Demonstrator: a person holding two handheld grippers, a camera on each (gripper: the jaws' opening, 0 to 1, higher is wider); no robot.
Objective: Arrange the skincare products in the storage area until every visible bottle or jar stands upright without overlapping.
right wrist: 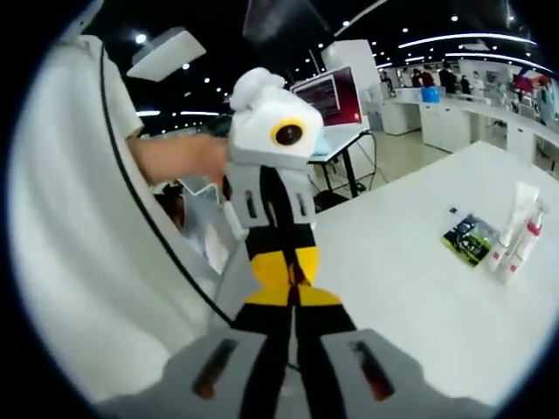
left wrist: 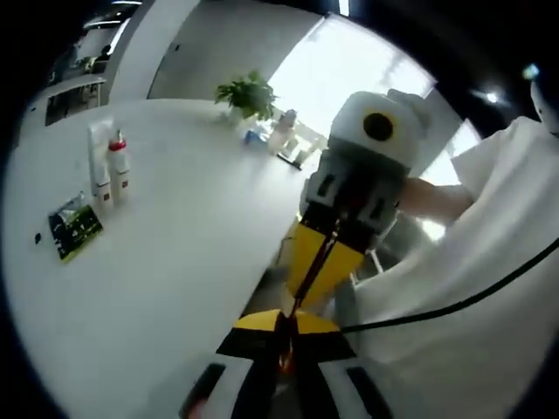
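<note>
Currently I see both hand-held grippers facing each other tip to tip off bench edge: left hand-held gripper [left wrist: 281, 345] and right hand-held gripper [right wrist: 293, 284], each with jaws closed together, holding nothing. White tube [left wrist: 100, 157] and red-capped white bottle [left wrist: 119, 166] stand upright, touching, on white bench [left wrist: 175, 262]; green-black sachet [left wrist: 74, 227] lies flat just beside.

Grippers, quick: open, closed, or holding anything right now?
Left gripper: jaws shut tip to tip against the right gripper's, holding nothing.
Right gripper: jaws shut, holding nothing, well away from the bottles on the table.
</note>
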